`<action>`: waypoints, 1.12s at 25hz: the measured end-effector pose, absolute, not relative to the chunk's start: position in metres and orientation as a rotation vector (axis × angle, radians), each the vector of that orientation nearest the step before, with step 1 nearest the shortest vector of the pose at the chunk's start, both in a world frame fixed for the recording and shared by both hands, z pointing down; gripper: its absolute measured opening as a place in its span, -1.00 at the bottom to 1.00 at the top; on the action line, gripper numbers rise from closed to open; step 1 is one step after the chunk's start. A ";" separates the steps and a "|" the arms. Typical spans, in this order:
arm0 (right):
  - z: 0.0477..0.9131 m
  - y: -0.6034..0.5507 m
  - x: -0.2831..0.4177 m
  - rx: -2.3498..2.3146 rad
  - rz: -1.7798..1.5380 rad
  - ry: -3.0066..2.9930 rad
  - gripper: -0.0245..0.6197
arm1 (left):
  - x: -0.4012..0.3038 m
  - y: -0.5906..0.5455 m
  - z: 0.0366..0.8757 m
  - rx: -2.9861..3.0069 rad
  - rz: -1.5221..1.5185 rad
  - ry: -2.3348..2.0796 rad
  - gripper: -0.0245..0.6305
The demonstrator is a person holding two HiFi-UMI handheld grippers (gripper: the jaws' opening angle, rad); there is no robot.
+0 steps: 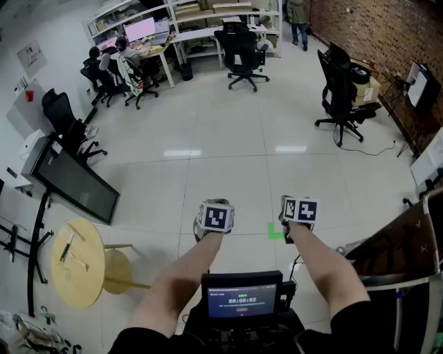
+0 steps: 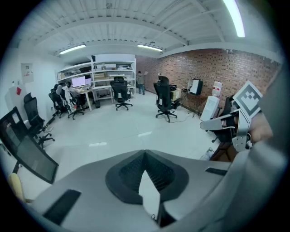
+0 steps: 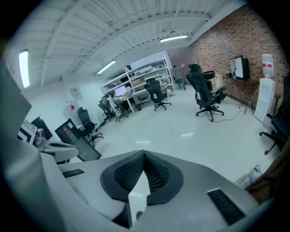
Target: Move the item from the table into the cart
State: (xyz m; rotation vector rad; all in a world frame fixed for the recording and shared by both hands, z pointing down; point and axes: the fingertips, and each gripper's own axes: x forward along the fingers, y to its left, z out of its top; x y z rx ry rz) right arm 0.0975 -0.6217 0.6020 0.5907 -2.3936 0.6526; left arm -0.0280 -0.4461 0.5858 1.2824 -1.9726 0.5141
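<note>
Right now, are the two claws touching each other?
Apart. The head view shows floor and green tape between the left claw and the right claw.

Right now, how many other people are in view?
3. One seated person and a second seated person at the far-left desk; a standing person near the brick wall. Others may be hidden.

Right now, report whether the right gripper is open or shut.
Shut. The right gripper shows its jaws meeting at the tips, nothing between them.

Grey left gripper (image 2: 145, 153) and right gripper (image 3: 144, 154) bear checkered marker cubes (image 1: 214, 216).
</note>
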 end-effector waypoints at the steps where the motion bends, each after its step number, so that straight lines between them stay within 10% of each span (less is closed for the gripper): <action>1: 0.598 -0.607 0.073 0.560 0.645 -2.408 -0.92 | -0.053 -0.432 0.576 1.304 0.552 -2.024 -0.92; 16: 0.507 -0.304 -0.397 -0.104 0.336 -2.563 -0.92 | -0.430 -0.117 0.511 0.988 0.354 -2.368 -0.92; 28: 0.491 -0.094 -0.654 -0.792 0.080 -2.448 -0.92 | -0.593 0.093 0.486 0.366 -0.015 -2.559 -0.92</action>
